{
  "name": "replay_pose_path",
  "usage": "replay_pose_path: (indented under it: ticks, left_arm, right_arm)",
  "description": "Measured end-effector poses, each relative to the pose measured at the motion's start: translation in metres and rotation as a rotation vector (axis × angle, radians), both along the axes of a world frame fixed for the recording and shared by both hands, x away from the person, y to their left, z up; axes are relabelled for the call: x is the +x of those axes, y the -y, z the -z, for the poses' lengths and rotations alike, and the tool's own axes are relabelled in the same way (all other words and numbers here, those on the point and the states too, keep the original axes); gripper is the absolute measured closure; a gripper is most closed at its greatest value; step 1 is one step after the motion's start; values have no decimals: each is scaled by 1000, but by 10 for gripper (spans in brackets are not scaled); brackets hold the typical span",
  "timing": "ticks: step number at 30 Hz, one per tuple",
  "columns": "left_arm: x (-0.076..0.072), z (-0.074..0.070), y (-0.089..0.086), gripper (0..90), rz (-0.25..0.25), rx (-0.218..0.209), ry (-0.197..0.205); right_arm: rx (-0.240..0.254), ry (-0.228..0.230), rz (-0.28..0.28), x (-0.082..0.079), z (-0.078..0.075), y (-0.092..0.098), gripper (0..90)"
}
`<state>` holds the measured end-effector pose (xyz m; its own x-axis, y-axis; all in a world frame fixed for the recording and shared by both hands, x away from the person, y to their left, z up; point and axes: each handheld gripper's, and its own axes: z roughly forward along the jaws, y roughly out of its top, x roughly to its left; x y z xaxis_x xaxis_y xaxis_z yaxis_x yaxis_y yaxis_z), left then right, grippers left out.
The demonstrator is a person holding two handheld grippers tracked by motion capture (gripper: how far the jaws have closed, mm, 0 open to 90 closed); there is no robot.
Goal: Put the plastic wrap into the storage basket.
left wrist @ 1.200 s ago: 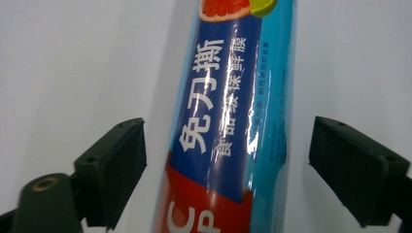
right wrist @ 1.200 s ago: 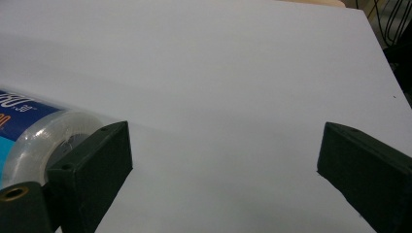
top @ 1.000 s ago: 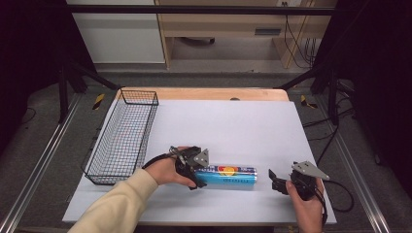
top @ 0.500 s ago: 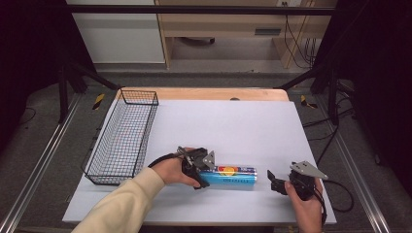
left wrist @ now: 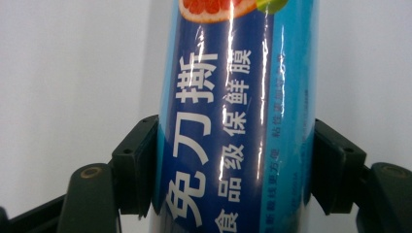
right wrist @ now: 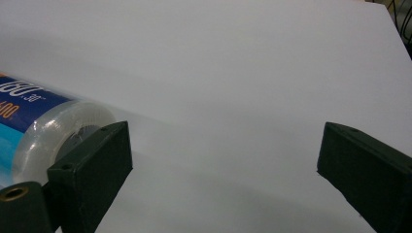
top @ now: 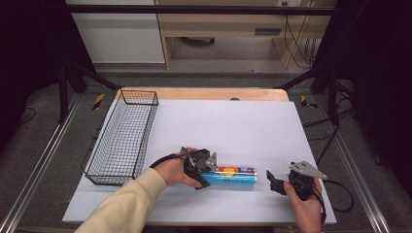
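A blue cling-film roll (top: 232, 176) with a fruit picture lies lengthwise near the front of the white table top (top: 233, 121). My left gripper (top: 206, 173) is at the roll's left end. In the left gripper view its pads (left wrist: 138, 162) press on both sides of the roll (left wrist: 233, 111); the jaws have just been closing with the roll between them. My right gripper (top: 272, 180) rests on the table to the right of the roll, open. In the right gripper view its jaws (right wrist: 223, 160) stand wide apart, and the roll's clear end (right wrist: 53, 131) lies just beyond the left jaw.
A black wire basket (top: 124, 138) stands along the table's left side. A wooden strip (top: 204, 93) runs along the far edge. Cables (top: 340, 189) trail off the right gripper at the table's right front.
My left hand has shifted slightly right onto the roll's left end and its jaws have closed on the roll. The right gripper has stayed where it was.
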<state>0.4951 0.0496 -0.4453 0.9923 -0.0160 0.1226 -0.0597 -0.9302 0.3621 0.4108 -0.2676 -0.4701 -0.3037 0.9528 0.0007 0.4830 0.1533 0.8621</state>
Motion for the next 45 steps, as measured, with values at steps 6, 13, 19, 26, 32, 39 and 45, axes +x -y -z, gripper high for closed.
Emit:
replay_pose_path:
  ticks: [6, 13, 19, 26, 32, 39, 45]
  left_arm:
    - [-1, -1, 1, 307, 11, 10, 11]
    - [-2, -2, 0, 309, -1, 21, -15]
    - [-7, -2, 0, 311, -6, 40, -4]
    - [-9, -2, -4, 313, -8, 23, -24]
    - [-11, -2, -5, 314, -17, 21, -30]
    - [-13, -2, -8, 315, -18, 6, -40]
    - [-16, -4, -10, 316, -15, -2, -16]
  right_arm:
    - [0, 2, 2, 0, 0, 0, 60]
    - [10, 0, 3, 0, 0, 1, 62]
    - [9, 5, 3, 0, -1, 1, 64]
    - [14, 5, 5, 0, -1, 1, 64]
    - [18, 0, 7, 0, -1, 0, 64]
    - [14, -3, 15, 0, 0, 0, 65]
    - [16, -3, 17, 0, 0, 1, 68]
